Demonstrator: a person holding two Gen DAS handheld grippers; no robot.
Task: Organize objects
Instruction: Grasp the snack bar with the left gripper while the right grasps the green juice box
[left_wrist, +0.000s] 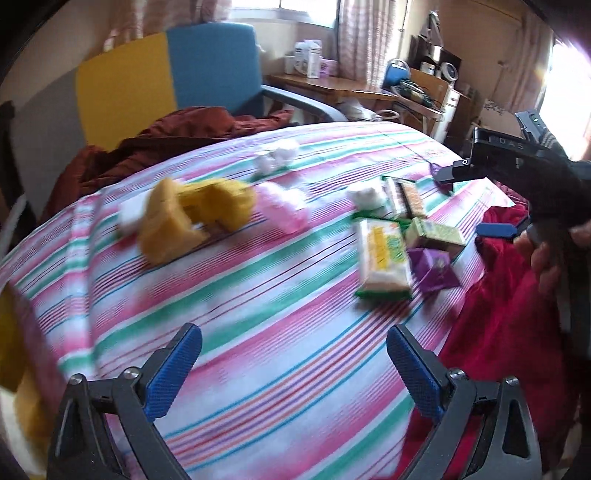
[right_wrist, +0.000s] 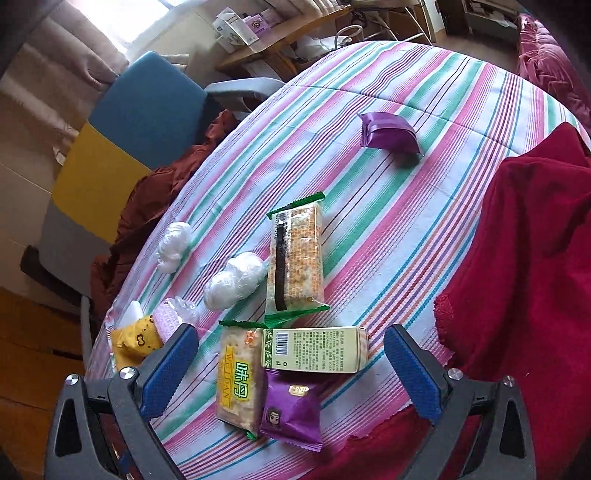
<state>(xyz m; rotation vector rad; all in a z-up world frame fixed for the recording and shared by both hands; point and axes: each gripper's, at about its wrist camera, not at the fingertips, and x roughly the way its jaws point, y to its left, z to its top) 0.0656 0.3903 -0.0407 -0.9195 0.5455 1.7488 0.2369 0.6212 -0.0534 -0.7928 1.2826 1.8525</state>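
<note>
On the striped bedspread (left_wrist: 258, 295) lie yellow socks (left_wrist: 192, 218), a pink bundle (left_wrist: 282, 208), white wrapped balls (left_wrist: 275, 157), cracker packs (left_wrist: 384, 258), a green box (left_wrist: 434, 232) and a purple packet (left_wrist: 434, 269). My left gripper (left_wrist: 293, 373) is open and empty above the bare cloth. My right gripper (right_wrist: 291, 373) is open, hovering over the yellow-label cracker pack (right_wrist: 240, 380), the green box (right_wrist: 314, 349) and a purple packet (right_wrist: 291, 410). A long cracker pack (right_wrist: 297, 258), white balls (right_wrist: 236, 280) and a second purple packet (right_wrist: 388, 134) lie farther off. The right gripper body shows in the left wrist view (left_wrist: 517, 158).
A red blanket (right_wrist: 524, 277) covers the bed's right side. A dark red cloth (left_wrist: 177, 129) lies at the far edge. A blue and yellow chair (left_wrist: 166, 74) stands behind the bed, with a cluttered wooden desk (left_wrist: 332, 85) beyond.
</note>
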